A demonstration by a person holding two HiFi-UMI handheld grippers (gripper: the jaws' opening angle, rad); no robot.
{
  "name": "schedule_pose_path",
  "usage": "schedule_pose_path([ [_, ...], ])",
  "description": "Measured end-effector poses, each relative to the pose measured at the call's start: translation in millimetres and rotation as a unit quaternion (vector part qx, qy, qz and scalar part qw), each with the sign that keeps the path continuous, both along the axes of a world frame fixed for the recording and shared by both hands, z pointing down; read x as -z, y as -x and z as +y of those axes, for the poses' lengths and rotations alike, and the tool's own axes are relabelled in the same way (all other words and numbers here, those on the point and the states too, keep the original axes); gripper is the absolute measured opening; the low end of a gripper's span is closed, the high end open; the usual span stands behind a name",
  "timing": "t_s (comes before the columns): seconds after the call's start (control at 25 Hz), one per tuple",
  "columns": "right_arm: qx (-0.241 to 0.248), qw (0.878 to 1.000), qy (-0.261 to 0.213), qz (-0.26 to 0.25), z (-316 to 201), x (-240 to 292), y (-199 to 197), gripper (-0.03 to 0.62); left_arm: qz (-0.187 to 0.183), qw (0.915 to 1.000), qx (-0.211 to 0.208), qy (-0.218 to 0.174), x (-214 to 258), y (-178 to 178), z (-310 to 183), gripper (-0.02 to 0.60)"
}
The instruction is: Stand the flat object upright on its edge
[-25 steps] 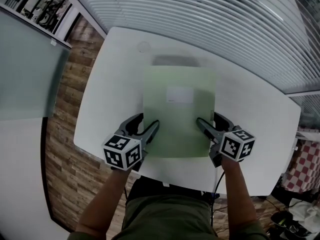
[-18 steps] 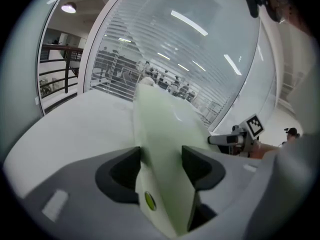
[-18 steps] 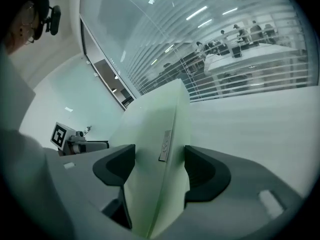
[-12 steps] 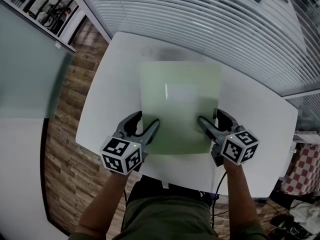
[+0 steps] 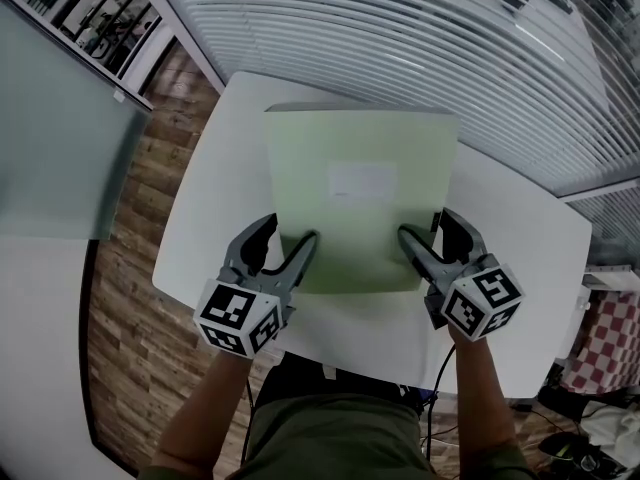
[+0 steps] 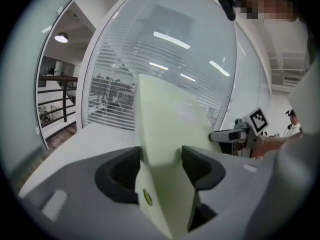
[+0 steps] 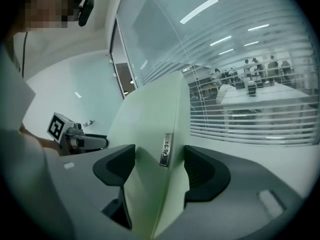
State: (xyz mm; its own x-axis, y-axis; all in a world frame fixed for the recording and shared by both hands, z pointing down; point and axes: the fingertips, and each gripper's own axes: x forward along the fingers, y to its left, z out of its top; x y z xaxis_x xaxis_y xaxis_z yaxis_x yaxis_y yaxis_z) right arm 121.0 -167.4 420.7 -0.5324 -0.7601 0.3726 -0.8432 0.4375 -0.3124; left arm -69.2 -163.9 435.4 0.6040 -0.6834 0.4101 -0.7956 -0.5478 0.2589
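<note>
A pale green flat folder [image 5: 362,198] with a white label is tilted up over the white table [image 5: 215,168], its near edge raised. My left gripper [image 5: 285,238] is shut on its near left corner, and my right gripper [image 5: 430,230] is shut on its near right corner. In the left gripper view the folder [image 6: 165,129] fills the gap between both pads, with the right gripper [image 6: 240,133] beyond it. The right gripper view shows the folder's spine [image 7: 155,129] with a small metal tag between the pads. The left gripper [image 7: 75,139] is at that view's left.
Window blinds [image 5: 420,38] run along the table's far side. A glass partition [image 5: 60,138] and wooden floor [image 5: 130,258] lie to the left. A checkered cloth [image 5: 605,318] is at the far right. The table's near edge [image 5: 350,363] is just in front of the person.
Both grippers have risen with the folder's near edge. The folder now tilts more steeply and looks larger in the head view. Both wrists have rolled a little.
</note>
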Motion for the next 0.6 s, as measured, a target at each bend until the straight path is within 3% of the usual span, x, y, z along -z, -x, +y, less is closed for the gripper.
schedule_pose_path([
  [0.6, 0.007, 0.992, -0.099, 0.081, -16.3, 30.0, 2.5, 0.312, -0.017, 0.9973, 0.006, -0.071, 26.7, -2.5, -19.1, 0.239],
])
